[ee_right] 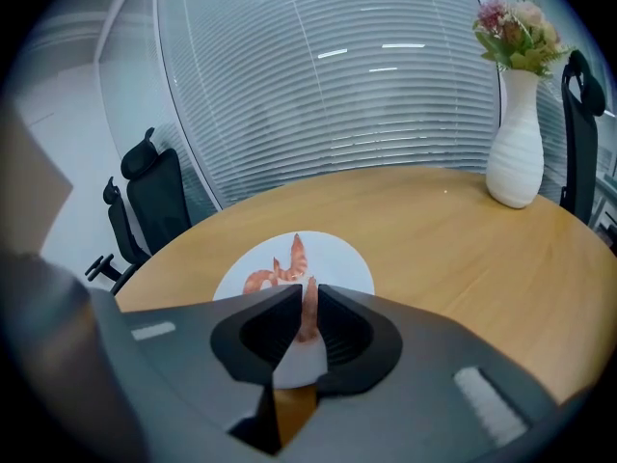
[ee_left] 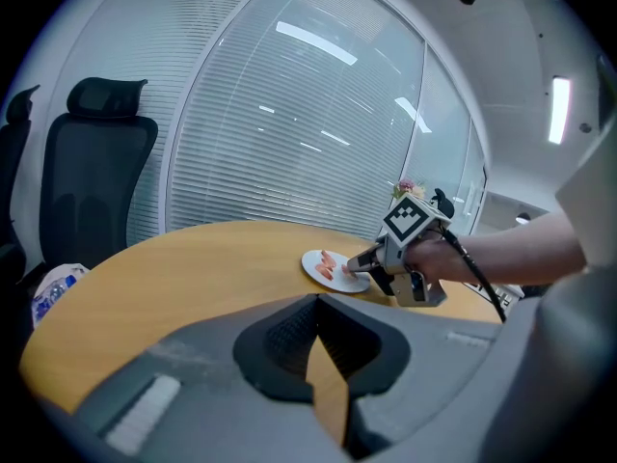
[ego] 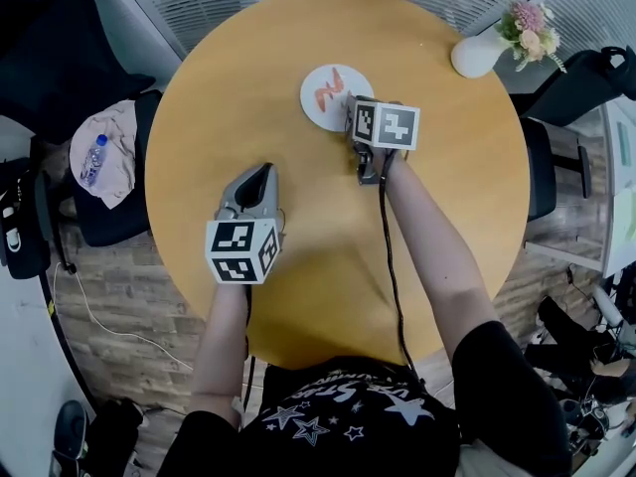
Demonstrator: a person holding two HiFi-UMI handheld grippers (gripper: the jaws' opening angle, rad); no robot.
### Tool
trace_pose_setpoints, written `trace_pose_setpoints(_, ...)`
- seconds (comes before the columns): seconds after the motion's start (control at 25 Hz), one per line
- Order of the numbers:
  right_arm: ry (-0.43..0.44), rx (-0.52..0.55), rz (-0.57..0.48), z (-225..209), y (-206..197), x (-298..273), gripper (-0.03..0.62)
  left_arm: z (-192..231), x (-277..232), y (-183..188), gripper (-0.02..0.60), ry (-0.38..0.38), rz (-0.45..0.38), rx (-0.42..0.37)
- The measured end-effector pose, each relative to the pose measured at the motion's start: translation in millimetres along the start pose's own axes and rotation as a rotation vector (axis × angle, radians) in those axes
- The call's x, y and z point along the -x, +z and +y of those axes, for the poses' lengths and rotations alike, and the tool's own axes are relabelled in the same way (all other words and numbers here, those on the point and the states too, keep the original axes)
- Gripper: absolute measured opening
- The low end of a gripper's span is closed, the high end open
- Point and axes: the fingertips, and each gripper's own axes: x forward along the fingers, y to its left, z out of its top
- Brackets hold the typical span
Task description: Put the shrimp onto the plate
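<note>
Orange shrimp (ee_right: 308,314): slim, pinched in my right gripper (ee_right: 307,292).
White plate (ee_right: 342,258): round, smooth, beneath its tips.
My left gripper (ee_left: 319,303): pressed together, empty.

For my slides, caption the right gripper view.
Right gripper pinching a shrimp at the white plate, two other shrimp lying on it.
</note>
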Motion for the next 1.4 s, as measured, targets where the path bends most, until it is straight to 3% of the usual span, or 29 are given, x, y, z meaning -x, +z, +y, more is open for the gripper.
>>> trace_pose_setpoints(0.44, -0.022, 0.048, 0.016, 4.6, 4.9, 0.5, 0.055, -6.9, 2.5, -7.3, 0.002, -0.016, 0.023, -0.011)
trace_pose_setpoints(0.8, -0.022, 0.018, 0.012, 1.6, 7.1, 16.5, 0.086, -7.0, 14.4, -1.8, 0.002, -0.006, 0.014, -0.011)
trace_pose_setpoints(1.4, 0.058, 0.000, -0.062, 23.2, 13.0, 89.0, 0.080, -43.7, 50.2, 10.2, 0.002, -0.022, -0.006, -0.048)
